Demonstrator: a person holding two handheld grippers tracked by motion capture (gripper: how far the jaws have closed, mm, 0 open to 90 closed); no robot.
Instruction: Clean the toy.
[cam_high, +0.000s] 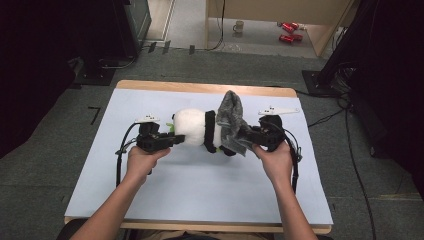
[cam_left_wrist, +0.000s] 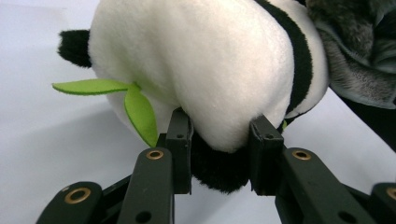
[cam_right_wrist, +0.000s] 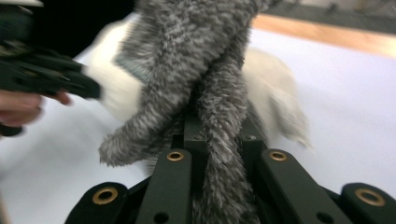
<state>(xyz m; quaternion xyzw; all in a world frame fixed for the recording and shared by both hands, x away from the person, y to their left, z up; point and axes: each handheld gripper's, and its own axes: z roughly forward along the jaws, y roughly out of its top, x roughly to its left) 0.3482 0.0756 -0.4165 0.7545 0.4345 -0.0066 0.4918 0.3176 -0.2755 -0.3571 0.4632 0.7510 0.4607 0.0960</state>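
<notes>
Panda plush (cam_high: 192, 127) lies lengthwise between both hands; left fingers (cam_left_wrist: 180, 140) pinch its end, right fingers (cam_right_wrist: 198, 135) clamp grey fuzzy cloth (cam_high: 231, 122) draped over far end.

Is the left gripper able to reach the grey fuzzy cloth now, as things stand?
Probably not right away. The left gripper is shut on the panda plush toy, and the toy's body lies between it and the grey fuzzy cloth, which the right gripper holds at the far end.

The plush panda (cam_high: 192, 127) lies mid-table (cam_high: 200, 200), the furry cloth (cam_high: 231, 122) seemingly draped over its right end.
</notes>
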